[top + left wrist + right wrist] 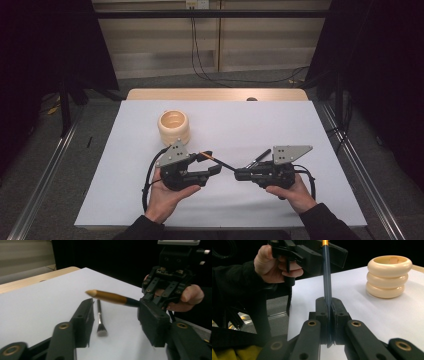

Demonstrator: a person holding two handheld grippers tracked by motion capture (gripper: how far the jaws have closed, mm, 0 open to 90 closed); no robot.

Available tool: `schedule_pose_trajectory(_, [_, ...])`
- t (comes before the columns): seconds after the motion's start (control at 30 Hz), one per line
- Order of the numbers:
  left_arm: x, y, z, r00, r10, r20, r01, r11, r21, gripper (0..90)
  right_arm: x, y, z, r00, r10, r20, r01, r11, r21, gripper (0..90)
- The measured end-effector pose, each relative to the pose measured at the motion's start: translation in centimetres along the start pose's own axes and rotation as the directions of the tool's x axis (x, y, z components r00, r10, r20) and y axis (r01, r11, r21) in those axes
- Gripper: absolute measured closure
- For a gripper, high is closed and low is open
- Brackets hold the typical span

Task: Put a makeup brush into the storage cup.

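Observation:
A slim stick [222, 164] with a dark blue shaft and a tapered gold end hangs level above the white table [280, 125] between both grippers. My right gripper [237, 174] is shut on the blue shaft [327, 282], its pads pressed flat on it in the right gripper view [330, 302]. My left gripper [211, 162] faces it. The gold end [107, 296] passes between the left gripper's [116, 312] jaws, which stand apart with a gap on each side. A small brush [100, 320] with a silver ferrule lies on the table under them.
A cream ringed pot [173, 127] stands upright at the back left of the table, also in the right gripper view [389, 277]. The small brush [260, 156] lies by the right gripper. Wooden table edge [215, 94] at the back; metal rails flank the table.

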State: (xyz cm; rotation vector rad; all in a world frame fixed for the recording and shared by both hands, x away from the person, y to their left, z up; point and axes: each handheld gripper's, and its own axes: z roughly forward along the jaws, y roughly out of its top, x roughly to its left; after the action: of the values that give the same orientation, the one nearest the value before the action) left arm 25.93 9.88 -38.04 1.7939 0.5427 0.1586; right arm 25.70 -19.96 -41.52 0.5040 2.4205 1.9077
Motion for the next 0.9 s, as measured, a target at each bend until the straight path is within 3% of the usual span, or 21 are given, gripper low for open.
schedule_pose_trajectory(0.1, [0.0,0.1,-0.1,0.9999,0.004,0.013,-0.004,1.0000,0.004,52.5,0.0,-0.1,0.2,1.0000,-0.001,-0.003,0.001,1.000,0.008,85.3])
schedule_pose_trajectory(0.33, [-0.1,0.3,-0.3,0.9977,-0.028,0.061,0.030,0.9993,-0.024,66.3,0.0,-0.3,0.4,0.9999,-0.005,-0.010,0.005,1.000,0.015,85.3])
schedule_pose_trajectory(0.67, [0.2,0.3,-0.2,0.9894,-0.065,0.130,0.070,0.9971,-0.031,65.7,0.0,-0.5,0.7,0.9995,-0.019,-0.024,0.020,0.999,0.038,85.4])
schedule_pose_trajectory(0.77, [0.3,0.4,-0.3,0.9871,-0.076,0.141,0.083,0.9955,-0.045,72.8,0.0,-0.5,0.8,0.9993,-0.026,-0.026,0.028,0.999,0.045,85.4])
schedule_pose_trajectory(0.9, [0.4,0.4,-0.2,0.9849,-0.082,0.152,0.090,0.9950,-0.045,75.4,0.1,-0.6,1.2,0.9990,-0.036,-0.026,0.038,0.997,0.061,85.3])
